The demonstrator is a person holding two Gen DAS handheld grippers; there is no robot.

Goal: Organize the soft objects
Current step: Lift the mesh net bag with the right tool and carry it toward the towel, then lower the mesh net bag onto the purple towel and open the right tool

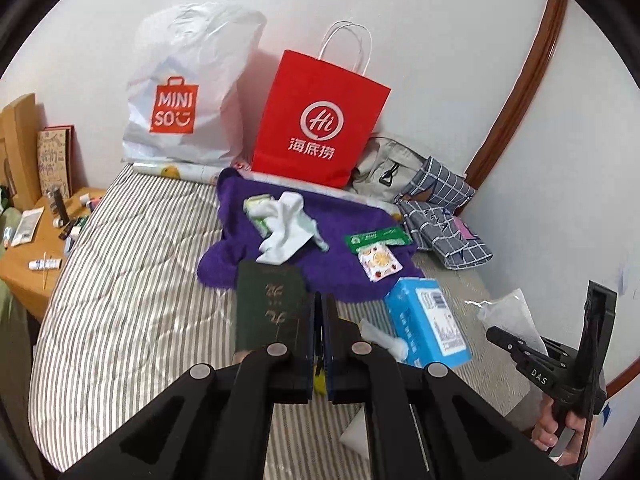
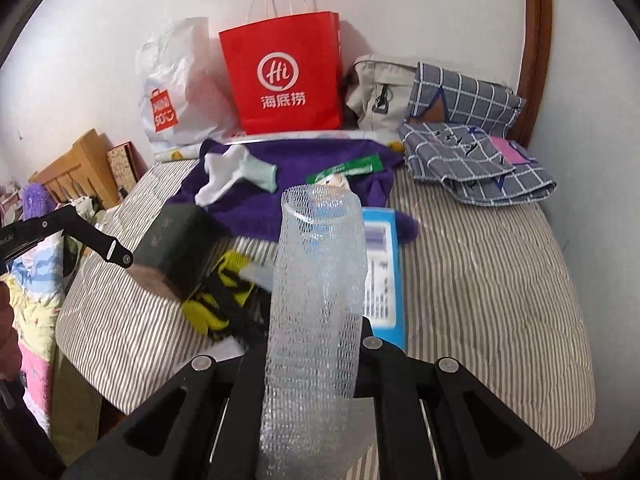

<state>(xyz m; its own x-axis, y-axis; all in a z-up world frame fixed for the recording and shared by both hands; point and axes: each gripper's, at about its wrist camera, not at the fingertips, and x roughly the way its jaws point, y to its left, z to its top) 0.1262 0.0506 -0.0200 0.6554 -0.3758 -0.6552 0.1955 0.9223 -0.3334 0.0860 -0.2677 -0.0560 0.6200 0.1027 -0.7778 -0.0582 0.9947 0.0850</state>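
My left gripper is shut over the striped mattress, with a dark green booklet against its left finger; whether it grips the booklet I cannot tell. In the right wrist view the booklet hangs raised above a yellow-black sock. My right gripper is shut on a white foam net sleeve, which stands up between its fingers. White socks lie on a purple towel, with a blue tissue pack beside it.
A red paper bag and a white Miniso bag stand against the wall. A beige backpack and checked grey cloth lie at the back right. A cluttered wooden bedside table stands left.
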